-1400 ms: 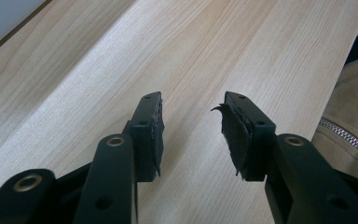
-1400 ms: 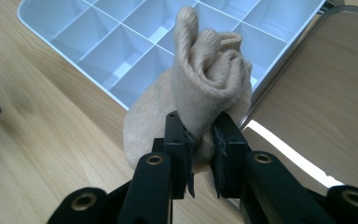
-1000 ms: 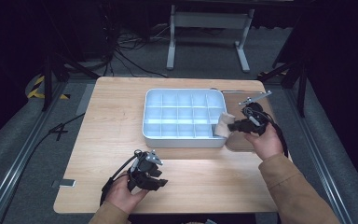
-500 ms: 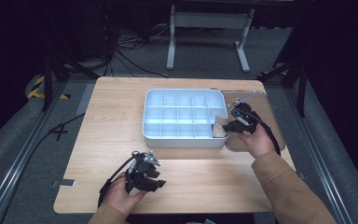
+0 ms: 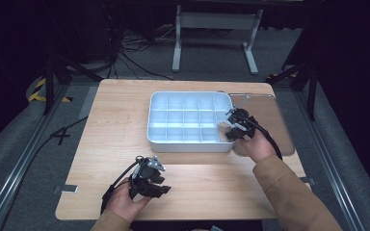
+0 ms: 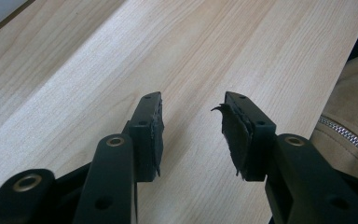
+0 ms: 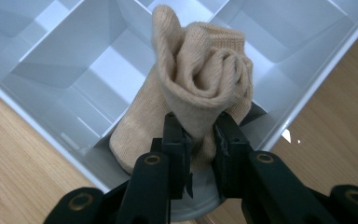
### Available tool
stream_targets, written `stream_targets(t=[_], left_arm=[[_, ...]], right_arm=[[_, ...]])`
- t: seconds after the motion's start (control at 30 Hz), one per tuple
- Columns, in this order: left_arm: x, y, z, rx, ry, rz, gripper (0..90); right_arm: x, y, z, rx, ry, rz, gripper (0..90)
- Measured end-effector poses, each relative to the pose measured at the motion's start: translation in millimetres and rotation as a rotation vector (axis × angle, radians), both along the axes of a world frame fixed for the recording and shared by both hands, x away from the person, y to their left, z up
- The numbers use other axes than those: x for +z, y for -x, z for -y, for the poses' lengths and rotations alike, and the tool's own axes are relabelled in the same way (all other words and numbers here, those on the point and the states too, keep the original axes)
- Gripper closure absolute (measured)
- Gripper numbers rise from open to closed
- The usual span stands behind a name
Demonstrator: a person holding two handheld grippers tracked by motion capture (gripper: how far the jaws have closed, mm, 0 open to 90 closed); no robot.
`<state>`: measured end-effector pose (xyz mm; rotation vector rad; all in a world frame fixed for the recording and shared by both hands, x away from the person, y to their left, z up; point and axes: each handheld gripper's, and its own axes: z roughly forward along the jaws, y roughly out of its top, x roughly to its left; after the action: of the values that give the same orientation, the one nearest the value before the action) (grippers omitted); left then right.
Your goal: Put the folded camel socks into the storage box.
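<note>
The right hand-held gripper (image 7: 200, 135) was clenched on a rolled beige knitted sock (image 7: 200, 88), pinching its lower fold, with the roll's long axis running up and away from the jaws. The sock hung directly over the near right corner compartment of the white plastic divided tray (image 5: 173, 139) — its lower end seemed already inside the cell, though whether it touched the floor I could not tell. The way in looked to be straight down; divider walls stood close on both sides, the tray's outer rim just behind. A clear flat lid (image 5: 270, 115) lay beside the tray. The left hand-held gripper (image 6: 191, 126) — released, empty — hovered over bare pale wooden desk (image 5: 115, 120), well apart.
</note>
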<state>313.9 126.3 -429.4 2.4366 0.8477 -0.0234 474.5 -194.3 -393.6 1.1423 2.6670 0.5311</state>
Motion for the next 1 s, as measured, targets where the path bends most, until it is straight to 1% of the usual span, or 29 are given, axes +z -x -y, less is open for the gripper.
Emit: stream_targets(t=[0.07, 0.1, 0.13, 0.2, 0.23, 0.27, 0.37, 0.47, 0.57, 0.67, 0.8, 0.83, 0.87, 0.9, 0.93, 0.97, 1.0], left_arm=[[0.3, 0.2, 0.1, 0.001, -0.007, -0.002, 58.5], [0.3, 0.2, 0.1, 0.001, -0.007, -0.002, 58.5], [0.2, 0.4, 0.3, 0.003, -0.006, -0.003, 58.5], [0.1, 0.4, 0.4, 0.003, -0.006, -0.002, 58.5], [-0.1, 0.4, 0.4, 0.003, -0.006, -0.002, 58.5], [0.2, 0.4, 0.2, 0.000, -0.013, -0.001, 58.5], [-0.3, 1.0, -0.5, 0.003, -0.009, 0.002, 58.5], [0.1, 1.9, -2.6, 0.007, -0.011, 0.001, 58.5], [0.2, 2.8, -4.3, 0.016, -0.010, 0.001, 58.5], [0.0, 2.6, -5.0, 0.015, -0.009, 0.001, 58.5], [-0.5, 2.6, -4.5, 0.019, -0.007, 0.001, 58.4], [-0.7, 2.1, -4.5, 0.016, -0.005, 0.003, 58.3], [-0.3, 1.8, -4.5, 0.016, -0.010, 0.004, 58.3], [-0.5, 1.4, -4.3, 0.014, -0.007, 0.005, 58.3], [-0.5, 1.4, -4.2, 0.014, -0.006, 0.004, 58.1], [-0.8, 1.4, -4.0, 0.015, -0.005, 0.004, 58.1], [-0.7, 1.6, -3.9, 0.012, -0.007, 0.000, 58.1]], right_arm=[[-3.9, -1.3, -4.4, 0.004, 0.026, -0.007, 76.9], [-3.9, -1.3, -4.4, 0.004, 0.026, -0.007, 76.9], [-6.8, -3.0, -7.3, 0.006, 0.047, -0.018, 76.7], [-8.0, -3.9, -8.6, 0.005, 0.056, -0.023, 76.7], [-10.9, -5.8, -11.3, 0.006, 0.074, -0.038, 76.6], [-12.5, -6.7, -12.5, 0.007, 0.084, -0.041, 76.5], [-16.9, -8.3, -16.9, 0.022, 0.111, -0.045, 76.3], [-23.8, -11.0, -20.5, 0.029, 0.144, -0.061, 76.3], [-25.7, -13.4, -22.1, 0.026, 0.152, -0.070, 76.4], [-25.6, -14.4, -22.3, 0.031, 0.153, -0.082, 76.1], [-25.0, -14.3, -21.6, 0.034, 0.147, -0.082, 74.7], [-23.0, -12.9, -20.5, 0.040, 0.128, -0.084, 70.5], [-23.0, -12.9, -20.5, 0.040, 0.128, -0.084, 70.5], [-21.5, -11.0, -20.7, 0.046, 0.125, -0.080, 68.4], [-16.3, -7.1, -20.4, 0.055, 0.120, -0.070, 62.9], [-16.3, -7.1, -20.4, 0.055, 0.120, -0.070, 62.9], [-13.4, -4.9, -20.1, 0.048, 0.117, -0.060, 60.3]])
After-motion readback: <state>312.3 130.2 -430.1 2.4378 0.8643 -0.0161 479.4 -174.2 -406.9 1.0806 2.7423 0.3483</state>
